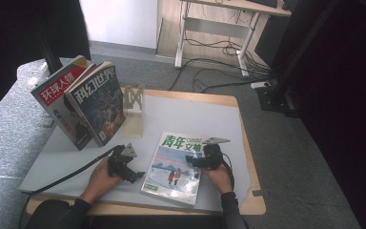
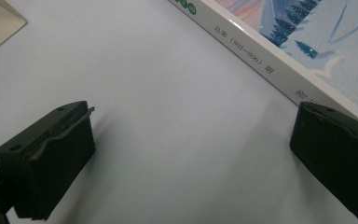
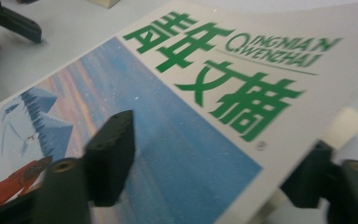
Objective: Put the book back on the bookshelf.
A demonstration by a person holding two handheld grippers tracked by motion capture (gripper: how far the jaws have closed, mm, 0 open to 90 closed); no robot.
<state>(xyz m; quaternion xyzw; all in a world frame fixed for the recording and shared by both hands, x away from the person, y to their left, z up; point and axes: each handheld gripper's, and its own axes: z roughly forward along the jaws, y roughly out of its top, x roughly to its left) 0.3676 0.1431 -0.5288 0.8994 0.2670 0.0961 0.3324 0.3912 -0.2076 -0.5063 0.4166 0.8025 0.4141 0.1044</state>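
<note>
A: Gripping looks like the step in hand: the right claw (image 1: 194,161) has the right-hand edge of the flat magazine (image 1: 175,167) between its jaws, one jaw over the cover and one under the lifted edge, as the right gripper view shows.

B: Is it pinching yet?

A: Not that I can tell. The jaws stand partly closed around the edge, with the upper one seeming to hover above the cover.

B: And the left claw (image 1: 134,175)?

A: Spread wide and holding nothing, low over the bare tabletop (image 1: 190,112) just beside the magazine's spine.

B: Where does the magazine lie?

A: Flat at the near middle of the tabletop. Two other magazines (image 1: 83,102) stand leaning by a bookend (image 1: 133,106) at the far left.

B: So next?

A: I judge the right claw must clamp the edge firmly, then lift. The left claw could steady the spine, so the thick magazine doesn't slide or sag.
</note>
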